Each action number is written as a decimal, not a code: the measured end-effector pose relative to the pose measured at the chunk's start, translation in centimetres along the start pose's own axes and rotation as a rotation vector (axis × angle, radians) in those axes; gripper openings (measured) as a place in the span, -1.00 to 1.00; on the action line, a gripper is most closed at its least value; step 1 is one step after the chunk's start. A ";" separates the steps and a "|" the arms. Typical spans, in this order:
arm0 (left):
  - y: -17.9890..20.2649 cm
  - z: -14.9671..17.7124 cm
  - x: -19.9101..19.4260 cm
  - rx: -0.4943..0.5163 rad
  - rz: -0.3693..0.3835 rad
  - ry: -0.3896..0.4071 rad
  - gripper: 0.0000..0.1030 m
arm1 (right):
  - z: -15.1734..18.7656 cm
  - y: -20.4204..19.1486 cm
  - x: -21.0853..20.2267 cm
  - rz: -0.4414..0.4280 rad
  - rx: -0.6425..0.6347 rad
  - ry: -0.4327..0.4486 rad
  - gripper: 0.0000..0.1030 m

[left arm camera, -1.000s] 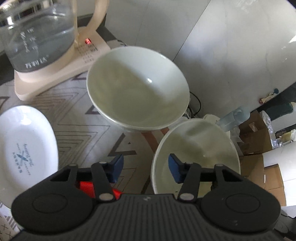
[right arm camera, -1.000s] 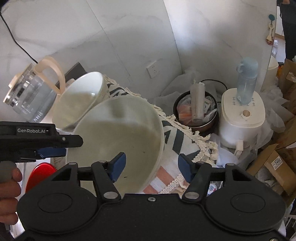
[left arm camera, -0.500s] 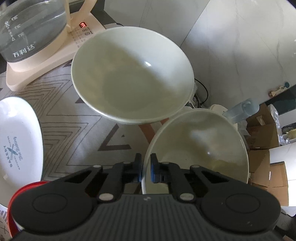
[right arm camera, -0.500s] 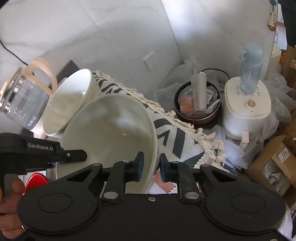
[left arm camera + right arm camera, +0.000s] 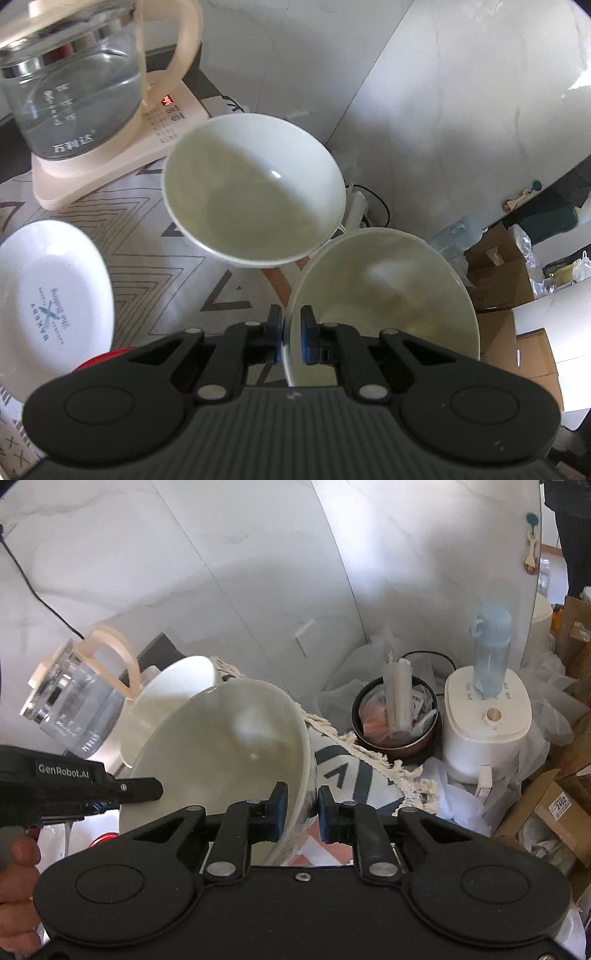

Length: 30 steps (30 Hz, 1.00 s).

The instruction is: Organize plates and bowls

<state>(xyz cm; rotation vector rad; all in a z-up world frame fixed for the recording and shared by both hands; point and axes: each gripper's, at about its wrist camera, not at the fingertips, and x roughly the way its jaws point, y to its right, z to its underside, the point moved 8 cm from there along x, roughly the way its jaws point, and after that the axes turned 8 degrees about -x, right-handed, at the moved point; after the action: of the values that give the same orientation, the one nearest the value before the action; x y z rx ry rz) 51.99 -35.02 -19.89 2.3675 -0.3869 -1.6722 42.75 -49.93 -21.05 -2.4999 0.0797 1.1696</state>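
Observation:
My left gripper [image 5: 291, 334] is shut on the near left rim of a white bowl [image 5: 384, 306]. My right gripper [image 5: 299, 812] is shut on the right rim of the same bowl [image 5: 229, 764], which is held tilted above the patterned cloth [image 5: 155, 266]. The left gripper also shows in the right wrist view [image 5: 110, 794], at the bowl's left rim. A second white bowl [image 5: 255, 188] stands just behind it, near the kettle; it also shows in the right wrist view [image 5: 173, 698]. A white oval plate [image 5: 51, 306] with blue print lies at the left.
A glass kettle [image 5: 70, 85] on a cream base [image 5: 110, 155] stands at the back left. A red object [image 5: 110, 360] lies under the left gripper. Off the table's right edge are a pot [image 5: 395, 716], a white appliance [image 5: 487, 723] with a blue bottle, and cardboard boxes [image 5: 554, 812].
Both grippers closed on the near bowl's rims, from open a second ago. The bowl has since been lifted and tilted, moving a little away from the second bowl.

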 end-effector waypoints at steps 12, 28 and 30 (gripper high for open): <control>-3.2 1.0 -5.1 -0.100 0.036 0.078 -0.85 | -0.1 -3.8 -3.0 -0.030 -0.074 0.067 -0.66; -7.9 1.8 -10.1 -0.223 0.072 0.154 -0.85 | 0.0 -9.7 -5.9 -0.057 -0.191 0.115 -0.66; -8.9 2.2 -10.4 -0.238 0.065 0.159 -0.85 | 0.4 -10.5 -5.8 -0.063 -0.203 0.105 -0.66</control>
<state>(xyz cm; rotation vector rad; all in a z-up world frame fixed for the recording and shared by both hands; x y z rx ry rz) 47.43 -23.26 -14.29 2.2649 -0.2206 -1.4040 40.88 -40.67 -13.67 -2.7183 -0.0937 1.0681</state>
